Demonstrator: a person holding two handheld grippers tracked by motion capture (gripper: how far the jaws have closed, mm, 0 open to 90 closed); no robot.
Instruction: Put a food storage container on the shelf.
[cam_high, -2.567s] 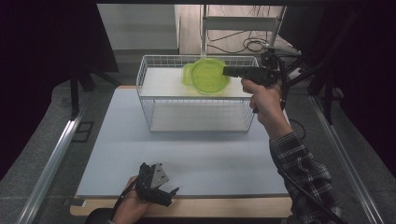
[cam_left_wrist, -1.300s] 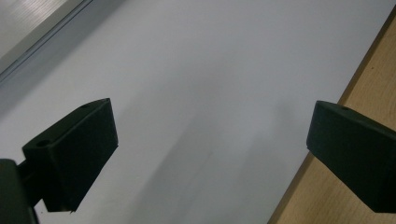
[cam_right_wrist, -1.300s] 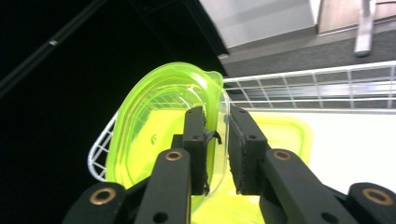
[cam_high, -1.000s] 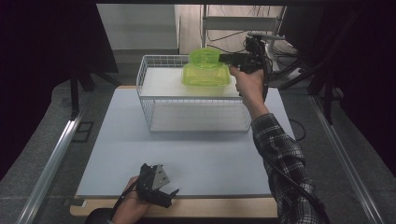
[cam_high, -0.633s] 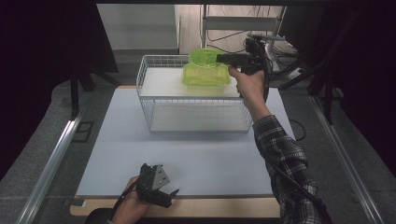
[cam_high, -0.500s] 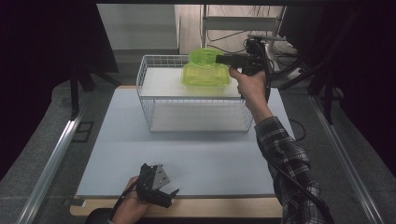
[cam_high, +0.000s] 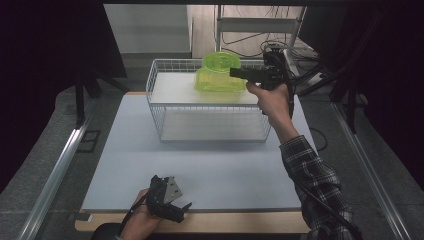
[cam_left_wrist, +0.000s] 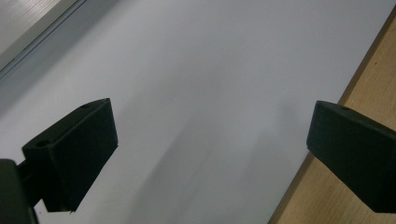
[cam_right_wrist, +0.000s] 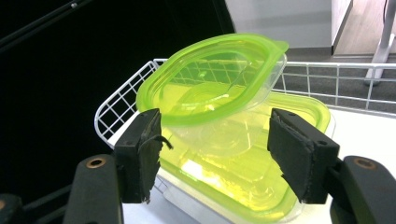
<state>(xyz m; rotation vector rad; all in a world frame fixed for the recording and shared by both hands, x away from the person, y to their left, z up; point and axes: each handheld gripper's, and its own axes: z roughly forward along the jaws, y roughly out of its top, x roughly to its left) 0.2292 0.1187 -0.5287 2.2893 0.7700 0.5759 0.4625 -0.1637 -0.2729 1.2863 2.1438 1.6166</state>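
A small clear tub with a lime-green lid (cam_right_wrist: 210, 81) lies tilted on a larger green-lidded tub (cam_right_wrist: 261, 177), leaning toward the basket's far rim. Both sit in the white wire basket (cam_high: 210, 135), at its back; in the high view the small tub (cam_high: 220, 61) tops the large one (cam_high: 220, 82). My right gripper (cam_right_wrist: 215, 140) is open, its jaws having just been opening; the small tub's near edge lies between the tips, unpressed. From above, that gripper (cam_high: 235, 73) reaches in from the basket's right. My left gripper (cam_high: 184, 212) rests open on the table's near edge, nothing between its fingers (cam_left_wrist: 79, 149).
A white mat (cam_high: 125, 165) covers the table, with a wooden strip (cam_high: 225, 222) along its front. The basket's wire rim (cam_right_wrist: 126, 100) stands behind and beside the tubs. A metal rail (cam_high: 60, 165) runs along the left. Cables and table legs lie beyond the basket.
The right gripper carried the small tub from the basket's right part to the back, onto the large tub, and has hardly shifted since. The left gripper has stayed put.
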